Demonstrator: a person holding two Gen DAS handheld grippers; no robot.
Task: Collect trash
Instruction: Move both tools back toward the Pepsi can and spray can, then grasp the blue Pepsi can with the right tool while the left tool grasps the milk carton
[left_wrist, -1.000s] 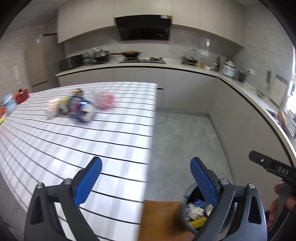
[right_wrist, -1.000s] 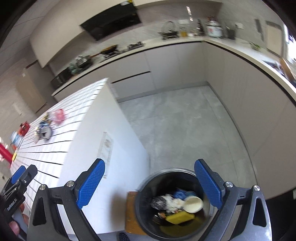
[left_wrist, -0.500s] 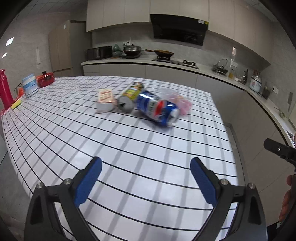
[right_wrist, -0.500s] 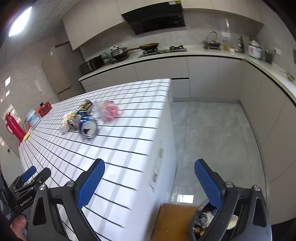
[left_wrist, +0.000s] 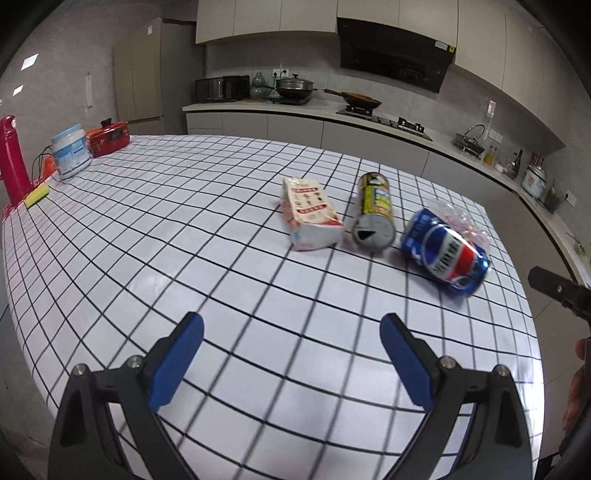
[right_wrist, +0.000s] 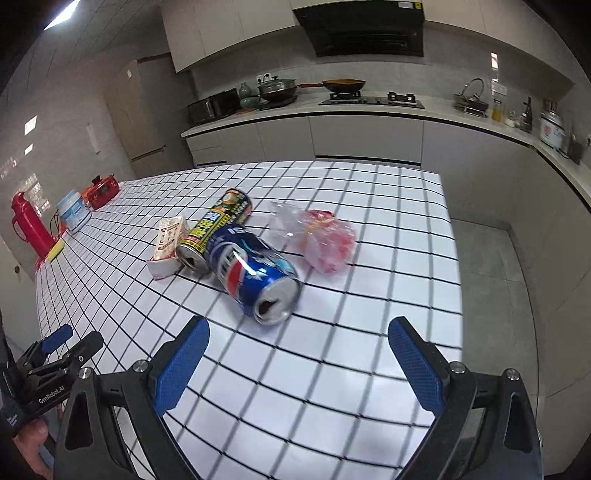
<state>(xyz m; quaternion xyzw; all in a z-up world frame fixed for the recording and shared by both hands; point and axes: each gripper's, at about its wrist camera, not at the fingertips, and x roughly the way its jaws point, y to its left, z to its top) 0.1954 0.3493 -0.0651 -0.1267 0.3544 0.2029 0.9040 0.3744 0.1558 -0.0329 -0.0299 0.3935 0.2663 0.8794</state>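
Right wrist view: four pieces of trash lay in a loose cluster on the checked bench, all placed here relative to the blue soda can. That can lay on its side with its opened top facing the camera. One green-and-yellow can lay touching it on the left, and one small paper carton sat just beyond that. One clear plastic bag with something pink inside lay just to the can's right.

The two cans looked empty, so probably light, thin-walled, smooth and apt to roll or dent; a grip across the middle of the barrel seemed best. The carton appeared light and stiff enough to pinch across its narrow sides. The bag looked soft and slippery, best taken by a bunched fold.

The right hand-held gripper hovered near the blue can, fingers wide apart and empty. The left hand-held gripper, seen in the left wrist view, was likewise spread apart, holding nothing.
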